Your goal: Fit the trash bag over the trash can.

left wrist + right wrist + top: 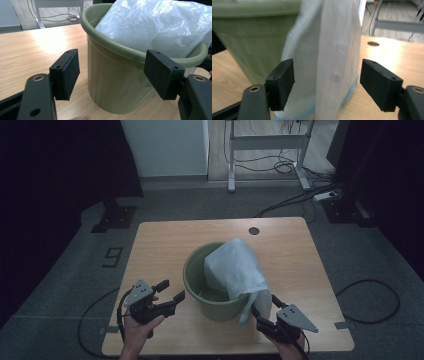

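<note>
My right gripper [264, 316] has its jaws apart around the bag [235, 267] flap hanging over the bucket [200, 290] near-right rim. Left gripper [170, 292], also apart and empty, waits farther off, left of the bucket.

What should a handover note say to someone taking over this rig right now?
Left gripper: open, empty, beside the green bucket, jaws pointed at its wall.
Right gripper: open, jaws on either side of the hanging bag flap, not pressing it.
White plastic bag: bunched up, partly inside the bucket, one side draped over the near rim down to the wooden table.
Done: bag set into the bucket.
Left, probably: spread the bag and fold its edge around the rim.
</note>
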A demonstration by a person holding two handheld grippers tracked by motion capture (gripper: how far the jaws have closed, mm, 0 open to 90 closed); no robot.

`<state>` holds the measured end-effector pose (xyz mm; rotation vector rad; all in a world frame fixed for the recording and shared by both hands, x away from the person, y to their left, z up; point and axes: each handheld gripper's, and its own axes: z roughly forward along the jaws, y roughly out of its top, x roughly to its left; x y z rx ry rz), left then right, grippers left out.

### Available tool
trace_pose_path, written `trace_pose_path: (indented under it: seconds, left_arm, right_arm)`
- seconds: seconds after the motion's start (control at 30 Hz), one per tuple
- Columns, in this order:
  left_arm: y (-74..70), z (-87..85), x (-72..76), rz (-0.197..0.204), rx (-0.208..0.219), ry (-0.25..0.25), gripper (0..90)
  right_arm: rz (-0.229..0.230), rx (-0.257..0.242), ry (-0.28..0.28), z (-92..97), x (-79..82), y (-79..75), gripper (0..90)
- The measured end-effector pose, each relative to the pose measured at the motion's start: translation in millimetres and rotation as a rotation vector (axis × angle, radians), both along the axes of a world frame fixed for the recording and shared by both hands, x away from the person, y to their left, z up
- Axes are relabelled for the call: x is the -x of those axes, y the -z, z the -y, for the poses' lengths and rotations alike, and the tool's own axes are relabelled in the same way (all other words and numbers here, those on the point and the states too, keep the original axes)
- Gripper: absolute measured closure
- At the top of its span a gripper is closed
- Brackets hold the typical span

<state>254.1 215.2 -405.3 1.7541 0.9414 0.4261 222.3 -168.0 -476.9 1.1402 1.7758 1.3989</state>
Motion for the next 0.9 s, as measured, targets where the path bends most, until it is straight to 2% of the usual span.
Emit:
trace_pose_path:
  seconds: [0.07, 0.17, 0.3, 0.4, 0.5, 0.6, 0.8, 0.9]
  left_arm:
    - [0.4, -1.1, 0.5, 0.0, 0.0, -0.001, 28.3]
    - [-0.5, -2.4, 0.6, 0.0, 0.008, -0.001, 28.4]
    - [-1.9, -2.6, 1.3, 0.006, 0.005, 0.002, 28.5]
    - [-2.0, -2.8, 0.2, 0.005, 0.008, 0.0, 28.6]
    - [-1.7, -1.6, -0.3, 0.003, 0.008, 0.004, 28.6]
    - [-3.3, 0.8, -0.6, 0.007, 0.003, 0.007, 28.7]
    - [-11.5, 5.3, -0.4, 0.019, 0.0, 0.016, 28.8]
    - [-17.7, 7.6, -0.3, 0.027, -0.002, 0.02, 28.7]
  right_arm:
    - [-0.026, 0.001, 0.004, 0.2, -2.7, 5.5, 34.8]
    - [-0.045, 0.013, 0.003, 2.2, -8.7, 11.3, 53.3]
    - [-0.046, 0.039, 0.051, 10.3, -18.4, 12.2, 76.7]
    - [-0.037, 0.038, 0.075, 18.8, -25.2, 8.2, 84.6]
    - [-0.012, 0.016, 0.101, 28.6, -31.6, -1.1, 88.5]
    - [0.024, 0.004, 0.122, 36.3, -38.5, -17.0, 89.0]
    - [0.138, -0.01, 0.146, 41.3, -51.7, -61.8, 89.0]
    - [0.184, -0.042, 0.13, 38.8, -55.4, -83.3, 89.0]
